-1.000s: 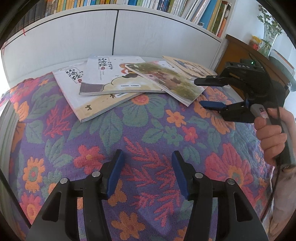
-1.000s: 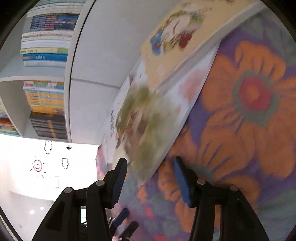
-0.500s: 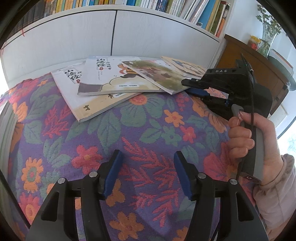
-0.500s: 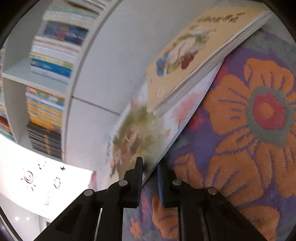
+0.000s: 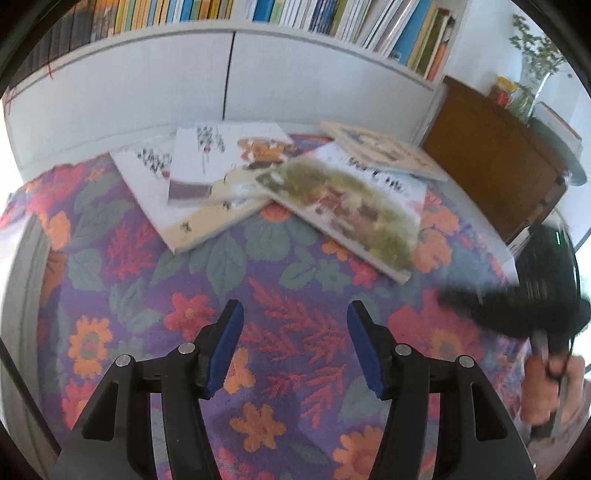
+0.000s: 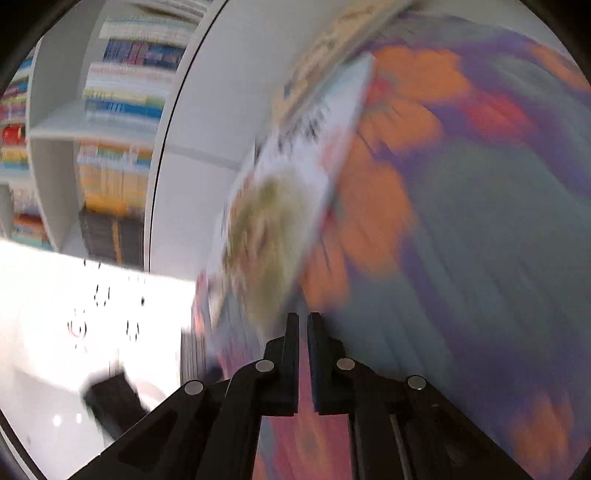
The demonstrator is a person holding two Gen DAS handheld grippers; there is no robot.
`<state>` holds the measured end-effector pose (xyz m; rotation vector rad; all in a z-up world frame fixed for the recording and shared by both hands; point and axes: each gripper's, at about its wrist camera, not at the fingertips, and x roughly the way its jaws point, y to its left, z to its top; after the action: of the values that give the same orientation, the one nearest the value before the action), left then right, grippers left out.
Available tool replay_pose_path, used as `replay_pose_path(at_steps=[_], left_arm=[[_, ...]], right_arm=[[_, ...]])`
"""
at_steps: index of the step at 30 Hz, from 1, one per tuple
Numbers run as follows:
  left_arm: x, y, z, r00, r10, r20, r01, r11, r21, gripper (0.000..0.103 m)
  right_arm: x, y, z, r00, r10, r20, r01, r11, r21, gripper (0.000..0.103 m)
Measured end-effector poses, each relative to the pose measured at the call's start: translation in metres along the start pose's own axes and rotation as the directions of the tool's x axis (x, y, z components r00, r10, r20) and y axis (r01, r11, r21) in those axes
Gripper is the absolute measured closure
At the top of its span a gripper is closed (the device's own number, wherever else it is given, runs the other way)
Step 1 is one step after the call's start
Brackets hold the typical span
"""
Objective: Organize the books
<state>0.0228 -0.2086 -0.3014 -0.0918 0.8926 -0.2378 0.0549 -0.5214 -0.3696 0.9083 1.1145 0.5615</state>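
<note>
- Left wrist view: nearest the camera, the left claw (image 5: 295, 343) stands about half open with nothing between its blue pads. It hangs over bare flowered cloth (image 5: 258, 266) on the counter, short of every book.
- A little farther out and to the right, the right claw (image 5: 454, 299) shows as a dark smear, with the person's hand (image 5: 546, 387) on its handle.
- Right wrist view: that claw's jaws are drawn together to a narrow slit. The near corner of the green picture book (image 6: 266, 229) runs down to their tips. Blur hides the contact itself, but the book is smeared while the cloth around it is fairly sharp, so the right claw probably has that corner pinched.
- The green picture book (image 5: 343, 210) lies flat on the cloth just ahead of the right claw. Its long side slants away from that claw toward the far left. The right claw is clearly nearer to it than the left claw.
- Its far end overlaps a white-covered book (image 5: 221, 166), which rests on a larger pale book (image 5: 159, 192). A beige book (image 5: 380, 147) lies at the far right, touching the green one's far edge.
- Behind the spread stand white cabinet doors (image 5: 147, 92), and above them is a shelf packed with upright books (image 5: 258, 14), the likely place for them.
</note>
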Motion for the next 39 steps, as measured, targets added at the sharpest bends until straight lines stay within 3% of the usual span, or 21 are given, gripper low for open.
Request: replay_pose_path(at_steps=[3,5,7,12,16,23,27,30,34,39], left_arm=[[-0.004,0.001,0.015,0.999,0.026,0.037,-0.026,1.000,0.010,0.047],[-0.001,0.007,0.021,0.999,0.033,0.020,-0.032,0.999,-0.034,0.047],[0.001,0.008,0.017,1.000,-0.016,0.005,0.017,0.997,-0.073,0.047],[0.004,0.011,-0.002,1.000,0.007,-0.030,-0.009,0.998,-0.068,0.047],[0.010,0.024,-0.002,0.999,-0.019,-0.048,0.012,0.991,-0.130,0.047],[0.017,0.026,-0.005,0.996,-0.054,-0.071,0.044,0.990,-0.133,0.047],[0.016,0.025,-0.006,0.996,-0.060,-0.068,0.051,0.990,-0.132,0.047],[0.011,0.026,-0.005,0.996,-0.069,-0.054,0.061,0.989,-0.134,0.047],[0.003,0.027,-0.001,0.996,-0.080,-0.032,0.075,0.990,-0.122,0.047],[-0.003,0.019,0.003,0.997,-0.074,-0.014,0.073,0.995,-0.075,0.047]], right_arm=[[-0.026,-0.010,-0.012,0.999,-0.026,-0.027,0.025,1.000,-0.015,0.097],[-0.032,-0.012,-0.003,1.000,-0.022,0.010,0.022,1.000,-0.002,0.089],[-0.025,-0.008,0.008,0.999,-0.022,0.030,0.022,1.000,-0.015,0.066],[0.013,0.007,0.035,1.000,-0.021,0.012,0.020,0.998,0.056,0.062],[0.031,0.009,0.051,1.000,0.005,0.010,-0.006,0.993,0.117,0.062],[0.044,0.019,0.058,0.999,-0.009,0.053,0.003,0.995,0.105,0.064],[0.048,0.015,0.058,0.994,-0.042,0.105,0.030,0.993,0.115,0.094],[0.046,0.010,0.054,0.989,-0.002,0.147,-0.012,0.995,0.094,0.095],[0.036,0.000,0.046,0.991,0.036,0.127,-0.055,0.987,0.150,0.095],[0.002,-0.012,0.000,0.999,0.035,0.009,-0.035,0.993,0.115,0.095]])
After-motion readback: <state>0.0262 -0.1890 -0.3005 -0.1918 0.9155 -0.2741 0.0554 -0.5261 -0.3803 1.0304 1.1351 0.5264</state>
